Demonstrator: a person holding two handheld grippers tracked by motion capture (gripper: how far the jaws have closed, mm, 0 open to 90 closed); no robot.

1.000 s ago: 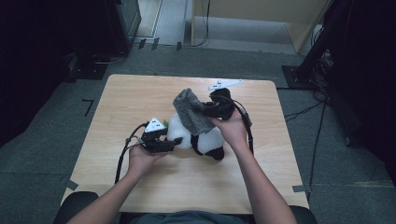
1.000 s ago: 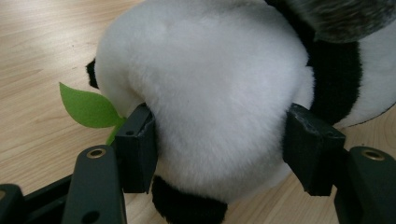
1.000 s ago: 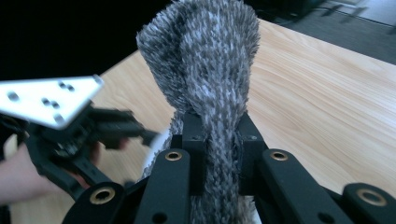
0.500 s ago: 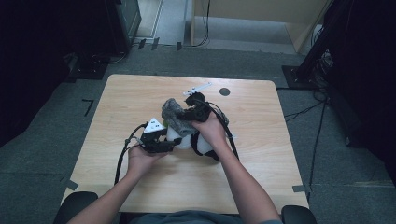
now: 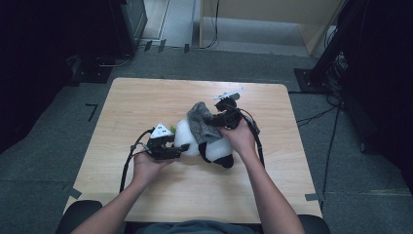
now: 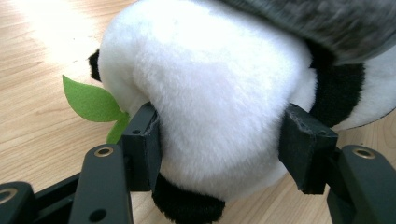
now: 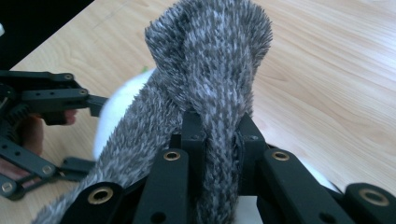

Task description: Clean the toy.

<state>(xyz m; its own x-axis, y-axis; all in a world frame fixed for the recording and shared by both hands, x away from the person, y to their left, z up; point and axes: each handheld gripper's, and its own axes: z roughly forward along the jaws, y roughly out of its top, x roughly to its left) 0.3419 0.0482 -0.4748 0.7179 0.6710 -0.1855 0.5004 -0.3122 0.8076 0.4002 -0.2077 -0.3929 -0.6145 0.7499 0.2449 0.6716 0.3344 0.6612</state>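
A black and white panda plush [image 5: 216,152] lies in the middle of the wooden table [image 5: 146,97]. My left gripper [image 5: 181,147] is shut on its white rounded body [image 6: 210,93], one jaw pressing in on each side. A green felt leaf [image 6: 88,100] sticks out by the left jaw. A grey fuzzy cloth [image 5: 201,122] drapes over the top of the panda. My right gripper [image 5: 217,120] is shut on a fold of that grey cloth [image 7: 210,60], which stands up between its jaws. The left gripper [image 7: 93,105] also shows beyond the cloth in the right gripper view.
Bare table surface lies all around the plush, with most room at the far left and near edge. Cables [image 5: 127,163] trail from both grippers toward the person. Dark floor and equipment [image 5: 126,24] surround the table.
The right gripper swung left with the grey cloth, then came back right and lower, so the cloth now lies over the panda. The left gripper has stayed on the plush.
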